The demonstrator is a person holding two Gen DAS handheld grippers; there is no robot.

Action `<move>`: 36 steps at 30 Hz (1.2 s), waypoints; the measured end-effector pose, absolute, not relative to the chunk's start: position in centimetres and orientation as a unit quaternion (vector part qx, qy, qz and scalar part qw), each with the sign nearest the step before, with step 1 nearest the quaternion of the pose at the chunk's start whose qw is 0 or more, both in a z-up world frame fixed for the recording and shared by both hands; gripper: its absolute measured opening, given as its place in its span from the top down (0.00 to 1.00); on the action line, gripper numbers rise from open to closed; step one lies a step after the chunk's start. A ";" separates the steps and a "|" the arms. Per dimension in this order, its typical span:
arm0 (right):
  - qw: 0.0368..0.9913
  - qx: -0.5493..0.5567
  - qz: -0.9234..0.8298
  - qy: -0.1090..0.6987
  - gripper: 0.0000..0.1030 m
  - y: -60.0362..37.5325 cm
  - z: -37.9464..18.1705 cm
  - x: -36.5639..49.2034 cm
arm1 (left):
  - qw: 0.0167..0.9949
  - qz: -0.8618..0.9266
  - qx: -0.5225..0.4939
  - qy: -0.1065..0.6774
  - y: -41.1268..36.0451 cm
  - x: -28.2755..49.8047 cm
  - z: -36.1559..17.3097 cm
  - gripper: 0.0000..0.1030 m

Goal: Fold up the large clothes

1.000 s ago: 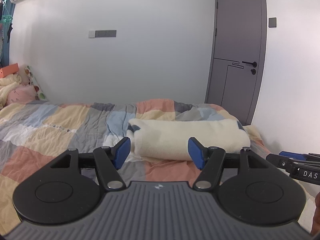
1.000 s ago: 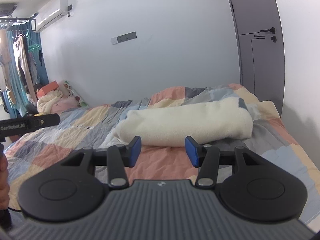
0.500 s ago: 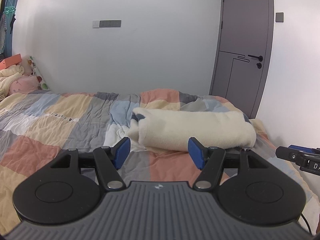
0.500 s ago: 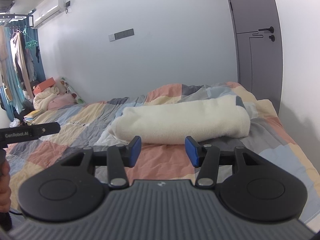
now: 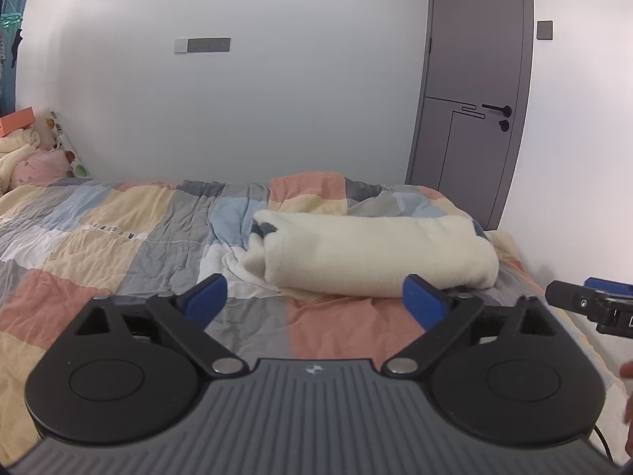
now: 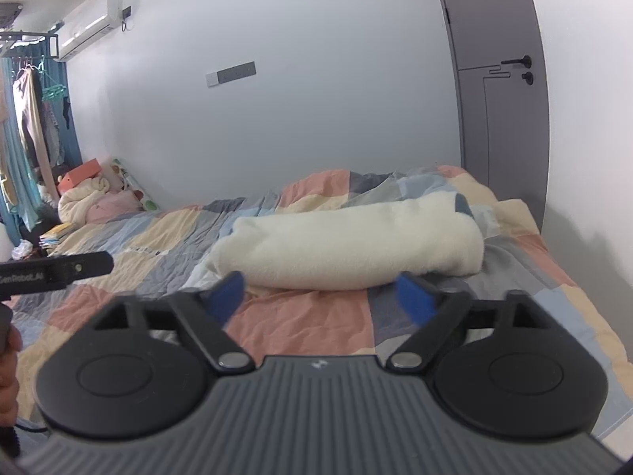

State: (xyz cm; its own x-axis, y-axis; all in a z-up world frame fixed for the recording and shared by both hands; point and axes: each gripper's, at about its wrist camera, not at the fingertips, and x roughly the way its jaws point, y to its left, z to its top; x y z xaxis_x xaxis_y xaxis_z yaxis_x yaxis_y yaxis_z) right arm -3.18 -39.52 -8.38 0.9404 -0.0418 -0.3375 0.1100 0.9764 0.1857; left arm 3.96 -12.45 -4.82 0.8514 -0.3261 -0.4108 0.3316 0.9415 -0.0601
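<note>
Folded cream garment (image 5: 372, 255), one thick fleecy bundle, lies lengthwise on the patchwork quilt (image 5: 118, 237) that covers the bed, toward the end nearest the grey door (image 5: 474, 91). A dark grey patch shows at each visible end of the bundle (possibly a collar or lining; the fabric is too bunched to say).

Two hand-held grippers are in view, both on the near side of the garment and apart from it. The left hand-held gripper (image 5: 315, 301) has its jaws spread wide, having just been opening, with nothing between its two blue pads (image 5: 205, 297); only quilt shows in the gap. The right hand-held gripper (image 6: 322, 297) is likewise wide, its jaws also just opened, and its two blue pads (image 6: 413, 299) are blurred, with nothing between them. Each gripper's tip also pokes into the other's view from the side: the right one to the right of the garment in the left wrist view, the left one to the left of the garment in the right wrist view, where a bit of a person's hand (image 6: 8, 372) shows at the frame edge.

Beyond the garment, on the wall behind the bed, is one long switch panel (image 5: 202, 45). Far to the left of the garment, at the head of the bed, sits a heap of soft things (image 6: 99, 198) with one orange box (image 6: 81, 170) on top. One air conditioner (image 6: 93, 27) hangs high on that side, and clothes (image 6: 29, 118) hang on a rack beneath it.
</note>
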 end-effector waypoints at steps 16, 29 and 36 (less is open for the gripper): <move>0.980 0.092 -0.036 0.170 0.00 -39.4 -8.5 -2.9 | 0.964 -0.159 0.043 0.210 -13.5 3.5 -4.7 0.01; 0.981 0.087 -0.041 0.166 0.00 -39.3 -8.3 -3.1 | 0.965 -0.152 0.021 0.211 -12.5 3.4 -4.3 0.01; 0.981 0.087 -0.038 0.168 0.00 -39.3 -8.2 -3.0 | 0.965 -0.152 0.023 0.212 -12.8 3.3 -4.1 0.01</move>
State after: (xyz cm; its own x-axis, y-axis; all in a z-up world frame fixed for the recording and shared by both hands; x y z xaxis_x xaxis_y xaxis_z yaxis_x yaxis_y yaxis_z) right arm -3.02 -39.27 -8.17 0.9408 -0.0456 -0.3359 0.1039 0.9821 0.1574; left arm 3.31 -12.85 -4.06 0.8640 -0.2842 -0.4157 0.3040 0.9525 -0.0194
